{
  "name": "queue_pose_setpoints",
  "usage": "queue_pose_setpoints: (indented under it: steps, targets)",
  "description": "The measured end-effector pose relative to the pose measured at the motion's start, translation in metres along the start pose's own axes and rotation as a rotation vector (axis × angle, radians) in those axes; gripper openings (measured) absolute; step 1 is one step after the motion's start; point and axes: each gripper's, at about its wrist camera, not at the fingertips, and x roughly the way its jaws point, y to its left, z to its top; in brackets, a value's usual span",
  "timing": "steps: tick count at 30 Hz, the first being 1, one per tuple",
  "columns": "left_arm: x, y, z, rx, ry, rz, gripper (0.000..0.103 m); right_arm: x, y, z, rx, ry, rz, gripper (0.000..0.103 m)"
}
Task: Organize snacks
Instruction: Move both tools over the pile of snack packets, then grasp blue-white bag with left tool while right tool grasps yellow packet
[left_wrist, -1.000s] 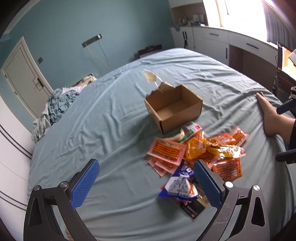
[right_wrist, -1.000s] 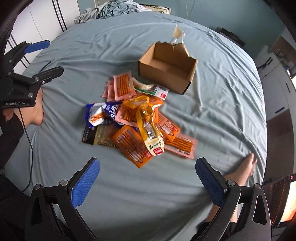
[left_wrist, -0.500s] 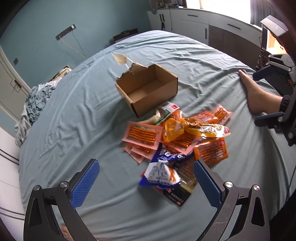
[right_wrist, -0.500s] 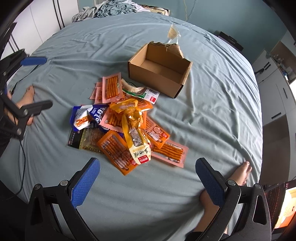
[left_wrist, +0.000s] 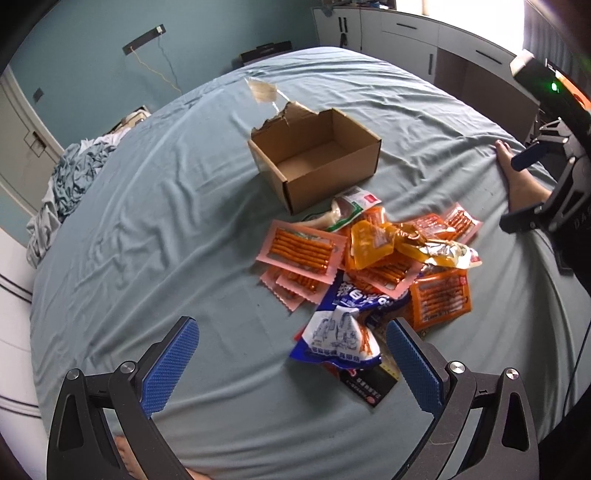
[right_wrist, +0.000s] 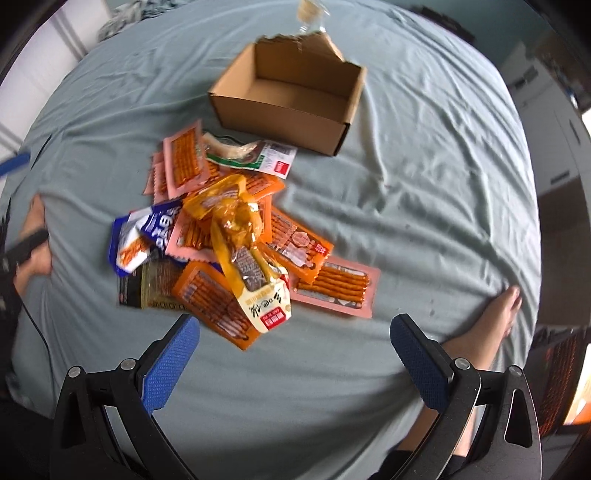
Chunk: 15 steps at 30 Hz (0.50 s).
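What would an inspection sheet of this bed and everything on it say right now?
Surface: blue-grey bedsheet, wrinkled.
Job's things: cardboard box open, empty; snack packets heaped beside it.
Clutter: crumpled clothes at the bed's far edge.
Grippers: left gripper and right gripper both open, holding nothing.
Cables: black cable by the left gripper.
Surroundings: white cabinets, teal wall; bare feet on the bed.

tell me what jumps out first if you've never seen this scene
A bright heap of snack packets, mostly orange and pink, sprawls mid-bed on the grey-blue sheet. Just beyond it sits an open, empty cardboard box with a torn flap. Both claws hang open over the near edge.
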Motion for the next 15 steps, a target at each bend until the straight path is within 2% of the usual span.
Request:
queue_pose_setpoints:
  steps: [4,10,15]
  targets:
    - [0.026,-0.002,0.000,0.005,0.054,-0.041,0.103,0.007,0.004,0.014,0.006,0.002,-0.004,0.103]
    - [0.079,-0.026,-0.008,0.056,0.207,-0.159,0.103,0.022,0.010,0.018,-0.002,0.027,-0.015,0.103]
    - [0.119,-0.063,-0.015,0.196,0.269,-0.094,0.103,0.033,0.020,0.016,-0.044,0.055,-0.029,0.103]
